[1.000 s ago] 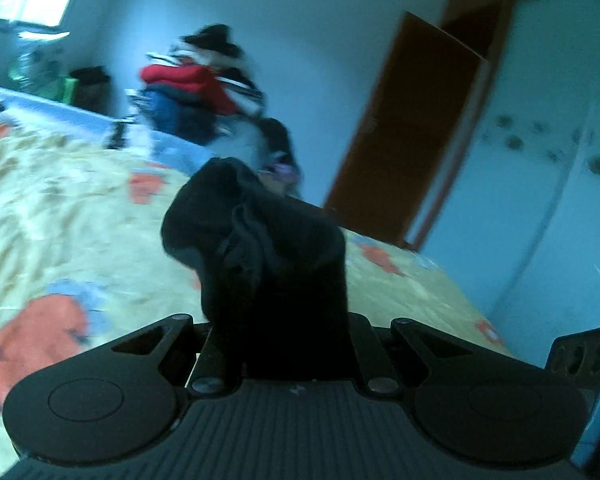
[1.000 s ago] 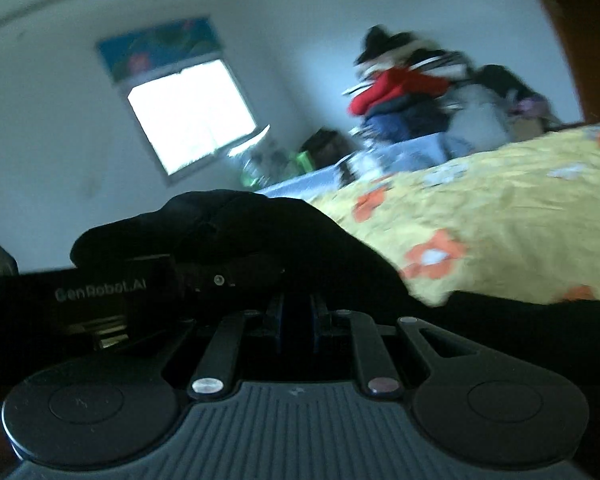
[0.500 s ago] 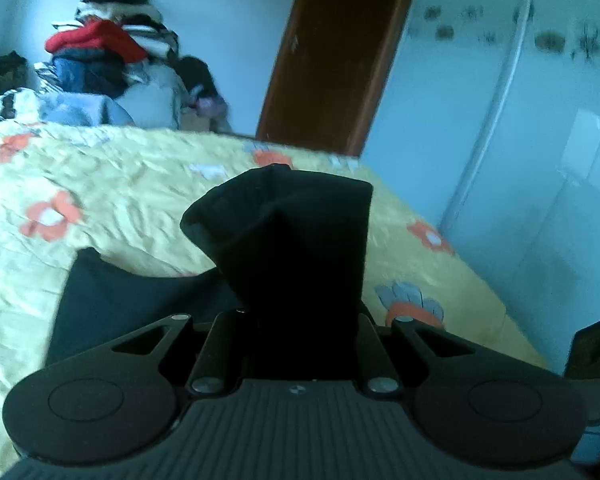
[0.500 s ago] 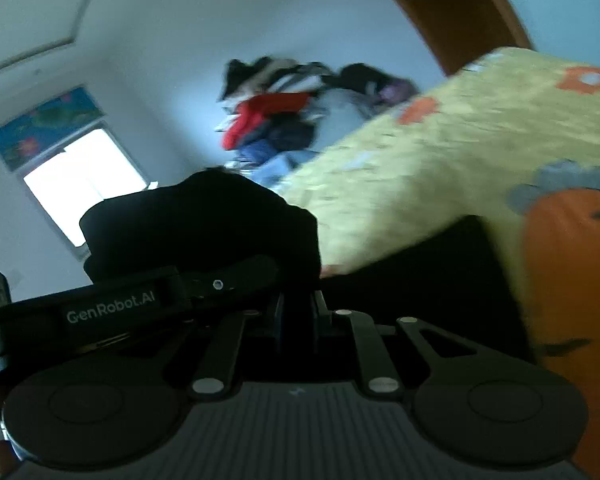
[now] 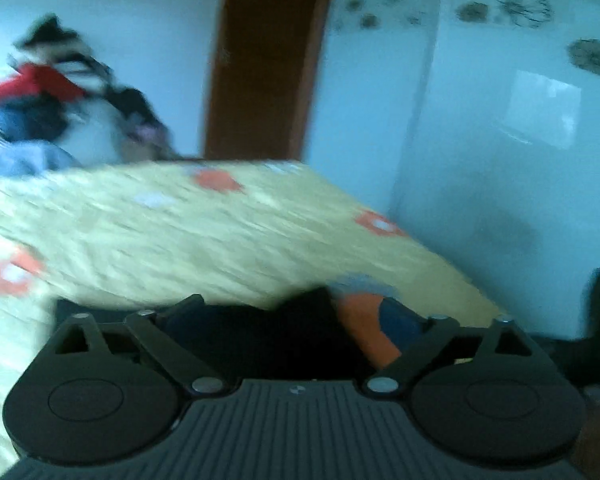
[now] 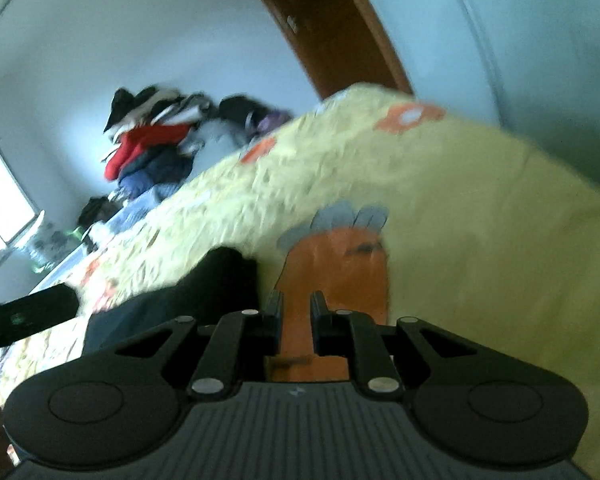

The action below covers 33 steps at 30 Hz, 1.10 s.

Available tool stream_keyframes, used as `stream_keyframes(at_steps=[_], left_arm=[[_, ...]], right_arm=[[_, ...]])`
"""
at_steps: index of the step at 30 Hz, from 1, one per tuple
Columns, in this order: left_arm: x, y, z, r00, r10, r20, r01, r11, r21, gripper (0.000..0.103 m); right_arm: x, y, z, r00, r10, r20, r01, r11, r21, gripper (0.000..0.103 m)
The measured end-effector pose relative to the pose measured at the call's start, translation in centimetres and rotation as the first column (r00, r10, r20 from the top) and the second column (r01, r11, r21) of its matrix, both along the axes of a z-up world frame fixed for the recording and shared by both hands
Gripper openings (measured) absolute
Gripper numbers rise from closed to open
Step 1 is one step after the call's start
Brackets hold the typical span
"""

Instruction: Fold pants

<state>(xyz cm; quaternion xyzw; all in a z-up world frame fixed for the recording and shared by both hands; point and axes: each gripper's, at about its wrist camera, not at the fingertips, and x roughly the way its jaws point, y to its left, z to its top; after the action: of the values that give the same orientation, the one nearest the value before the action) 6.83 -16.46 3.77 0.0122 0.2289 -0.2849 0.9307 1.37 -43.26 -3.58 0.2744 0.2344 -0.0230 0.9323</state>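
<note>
The black pants lie on the yellow flowered bedspread, just in front of my left gripper, whose jaws are spread wide and hold nothing. In the right wrist view the pants lie to the left of my right gripper. Its jaws stand a little apart over an orange carrot print and hold nothing. The left gripper's body shows at the far left of that view. Both views are blurred.
A pile of clothes sits beyond the far end of the bed, also in the right wrist view. A brown door and a white wardrobe stand to the right. A window is at the left.
Both grippers held bunched black pants fabric before. Now both have let go, the fabric lies on the bed, and both cameras have swung down towards the bedspread.
</note>
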Motion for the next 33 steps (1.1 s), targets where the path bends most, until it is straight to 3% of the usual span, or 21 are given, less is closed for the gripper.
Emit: stream_keyframes(at_steps=[3, 5, 9, 11, 12, 14, 16, 18, 19, 21, 22, 24, 27, 28, 31, 33], left_arm=[[3.2, 2.6, -0.5, 0.984, 0.172, 0.042, -0.176, 0.977, 0.119, 0.096], [6.1, 4.3, -1.4, 0.967, 0.255, -0.012, -0.249, 0.953, 0.175, 0.094], [10.6, 5.7, -3.7, 0.942, 0.314, -0.122, -0.283, 0.934, 0.218, 0.093], [12.7, 4.9, -5.3, 0.922, 0.366, -0.129, -0.314, 0.899, 0.305, 0.089], [13.6, 4.9, -6.2, 0.914, 0.386, -0.128, -0.325, 0.882, 0.340, 0.085], [13.7, 6.4, -6.7, 0.902, 0.413, -0.121, -0.355, 0.873, 0.334, 0.084], [12.9, 8.2, -5.8, 0.891, 0.441, -0.106, -0.396, 0.871, 0.292, 0.084], [11.8, 10.2, -5.0, 0.886, 0.449, -0.113, -0.411, 0.875, 0.256, 0.086], [11.1, 11.3, -4.5, 0.890, 0.435, -0.136, -0.400, 0.888, 0.225, 0.086], [9.7, 13.0, -4.0, 0.915, 0.333, -0.228, -0.310, 0.942, 0.133, 0.089], [9.4, 14.1, -4.3, 0.918, 0.261, -0.298, -0.253, 0.965, 0.067, 0.089], [9.0, 15.7, -5.2, 0.899, 0.132, -0.417, -0.173, 0.983, -0.062, 0.089], [9.2, 17.1, -7.1, 0.841, -0.025, -0.540, -0.108, 0.971, -0.214, 0.091], [9.2, 17.4, -7.3, 0.850, -0.050, -0.525, -0.094, 0.965, -0.244, 0.093], [9.8, 17.1, -8.0, 0.842, -0.166, -0.514, -0.009, 0.947, -0.320, 0.095], [9.9, 16.4, -8.3, 0.845, -0.209, -0.493, 0.037, 0.941, -0.336, 0.099]], right_arm=[[1.6, 0.6, 1.1, 0.998, 0.057, 0.025, -0.057, 0.998, -0.004, 0.023], [3.1, 2.0, 1.8, 0.994, 0.103, 0.028, -0.102, 0.994, -0.041, 0.050], [6.3, 6.7, 3.2, 0.971, 0.236, 0.034, -0.223, 0.949, -0.223, 0.053], [8.2, 8.6, 2.6, 0.956, 0.294, -0.027, -0.287, 0.907, -0.308, 0.051], [9.7, 9.2, 1.8, 0.960, 0.265, -0.091, -0.279, 0.886, -0.369, 0.051], [11.1, 8.8, 0.7, 0.975, 0.160, -0.154, -0.213, 0.867, -0.451, 0.069], [10.4, 6.9, 1.0, 0.986, 0.112, -0.125, -0.152, 0.909, -0.388, 0.069], [8.7, 4.7, 1.6, 0.987, 0.147, -0.067, -0.160, 0.949, -0.271, 0.069], [8.3, 3.5, 1.6, 0.982, 0.181, -0.062, -0.190, 0.961, -0.199, 0.069], [8.2, 1.3, 1.0, 0.954, 0.291, -0.075, -0.295, 0.955, -0.038, 0.069], [8.4, 0.4, 0.5, 0.936, 0.344, -0.079, -0.343, 0.939, 0.028, 0.069], [9.2, -0.5, -0.7, 0.895, 0.429, -0.121, -0.415, 0.901, 0.127, 0.069], [10.1, -0.7, -2.0, 0.806, 0.583, -0.106, -0.550, 0.803, 0.230, 0.071], [10.6, -0.7, -2.2, 0.775, 0.624, -0.097, -0.586, 0.768, 0.259, 0.071], [12.1, -0.7, -2.8, 0.714, 0.697, -0.063, -0.643, 0.690, 0.333, 0.072], [13.1, 0.0, -3.0, 0.684, 0.728, -0.040, -0.675, 0.653, 0.344, 0.073]])
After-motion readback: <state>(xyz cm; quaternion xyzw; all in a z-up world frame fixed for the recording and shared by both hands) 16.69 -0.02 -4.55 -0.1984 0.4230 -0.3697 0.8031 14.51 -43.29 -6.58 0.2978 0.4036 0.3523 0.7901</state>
